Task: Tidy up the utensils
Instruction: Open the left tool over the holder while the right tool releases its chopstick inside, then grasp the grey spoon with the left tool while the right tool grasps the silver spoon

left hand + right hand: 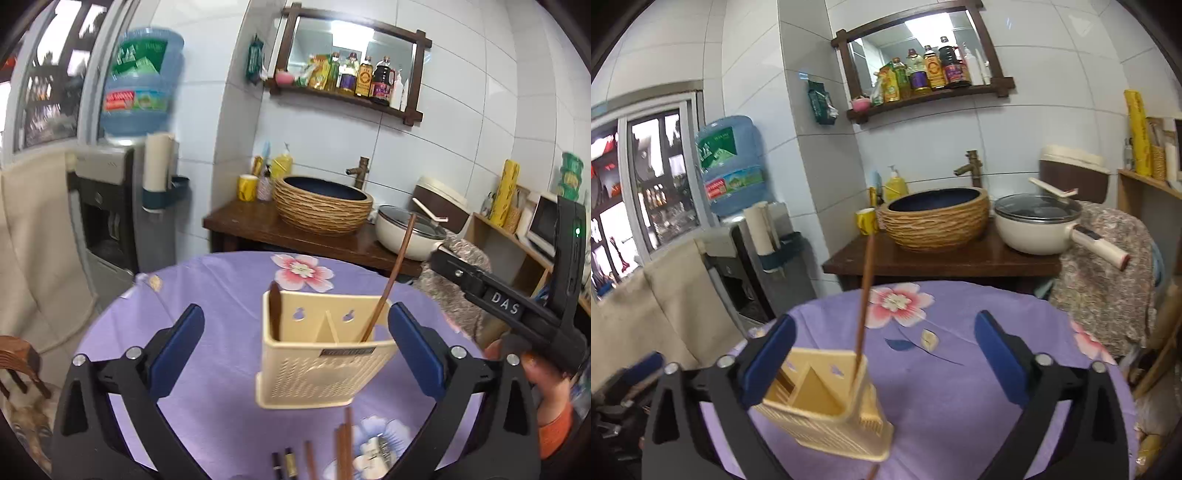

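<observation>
Both the left gripper (295, 343) and right gripper (884, 356) are spread wide, empty. The cream perforated plastic utensil holder (317, 365) stands on the purple floral-clothed counter (221, 280), one brown wooden chopstick (391, 277) leaning inside; several more, blurred, possibly chopsticks (343, 446), lie before it.

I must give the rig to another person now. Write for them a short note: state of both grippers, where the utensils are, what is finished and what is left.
Left gripper: open, empty, jaws either side of the cream holder without touching.
Right gripper: open, empty.
Done: one chopstick leans in the holder's right compartment; a dark utensil stands in the left.
Left: loose chopsticks on the purple tablecloth in front of the holder.
</observation>
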Available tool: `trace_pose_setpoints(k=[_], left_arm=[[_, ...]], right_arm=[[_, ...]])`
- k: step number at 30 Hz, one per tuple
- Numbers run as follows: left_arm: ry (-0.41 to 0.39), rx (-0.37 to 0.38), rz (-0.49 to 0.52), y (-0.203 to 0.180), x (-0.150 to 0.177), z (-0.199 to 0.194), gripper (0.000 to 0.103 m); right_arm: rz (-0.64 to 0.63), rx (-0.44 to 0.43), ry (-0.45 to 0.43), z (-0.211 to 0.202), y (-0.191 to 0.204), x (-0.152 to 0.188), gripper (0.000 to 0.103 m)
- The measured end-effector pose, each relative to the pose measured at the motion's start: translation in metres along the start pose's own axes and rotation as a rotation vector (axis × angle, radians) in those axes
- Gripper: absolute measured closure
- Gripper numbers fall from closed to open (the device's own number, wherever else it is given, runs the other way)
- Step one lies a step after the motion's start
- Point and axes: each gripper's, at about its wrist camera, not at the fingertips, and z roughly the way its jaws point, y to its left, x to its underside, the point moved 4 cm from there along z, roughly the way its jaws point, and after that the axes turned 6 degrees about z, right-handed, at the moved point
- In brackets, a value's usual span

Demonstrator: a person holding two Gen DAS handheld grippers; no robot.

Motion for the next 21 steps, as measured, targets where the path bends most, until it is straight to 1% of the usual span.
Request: trace_pose_setpoints(k=[2, 4, 6, 9, 10, 12, 14, 15, 16, 17, 19, 20, 21], left_arm=[[0.013, -0.076, 0.056, 0.002, 0.016, -0.01, 0.005], [0.06, -0.127, 0.089, 0.006, 0.036, -0.013, 0.005], [0.139, -0.137, 0.092, 0.013, 0.062, -0.011, 0.005], [0.206, -0.168, 0.072, 0.022, 0.093, -0.012, 0.005], [0.23, -0.168, 0.071, 0.022, 0.103, -0.012, 0.005], [0.263, -0.174, 0.081, 0.022, 0.119, -0.013, 0.005], [0.305, -0.19, 0.1, 0.02, 0.136, -0.012, 0.005], [0.32, -0.189, 0.104, 0.021, 0.143, -0.012, 0.006], [0.337, -0.182, 0.105, 0.02, 0.15, -0.011, 0.006], [0.355, -0.172, 0.1, 0.019, 0.158, -0.011, 0.009], [0.385, -0.165, 0.087, 0.018, 0.169, -0.011, 0.013], [0.401, -0.163, 0.085, 0.018, 0.174, -0.01, 0.016], [0.411, -0.161, 0.086, 0.017, 0.178, -0.01, 0.019]], right_arm=[[-0.047, 0.034, 0.033, -0.007, -0.001, 0.019, 0.005], [-0.1, 0.072, 0.103, -0.012, -0.003, 0.045, 0.005], [-0.143, 0.097, 0.175, -0.015, -0.006, 0.069, 0.005], [-0.176, 0.115, 0.252, -0.021, -0.011, 0.102, 0.006], [-0.184, 0.118, 0.294, -0.022, -0.012, 0.113, 0.006], [-0.173, 0.104, 0.368, -0.022, -0.015, 0.133, 0.006], [-0.157, 0.098, 0.413, -0.023, -0.016, 0.147, 0.006], [-0.155, 0.097, 0.429, -0.023, -0.016, 0.153, 0.008], [-0.156, 0.097, 0.445, -0.023, -0.016, 0.159, 0.015], [-0.151, 0.094, 0.462, -0.023, -0.017, 0.165, 0.018], [-0.139, 0.094, 0.502, -0.02, -0.016, 0.177, 0.031], [-0.145, 0.097, 0.521, -0.018, -0.016, 0.183, 0.035], [-0.154, 0.099, 0.534, -0.018, -0.014, 0.188, 0.041]])
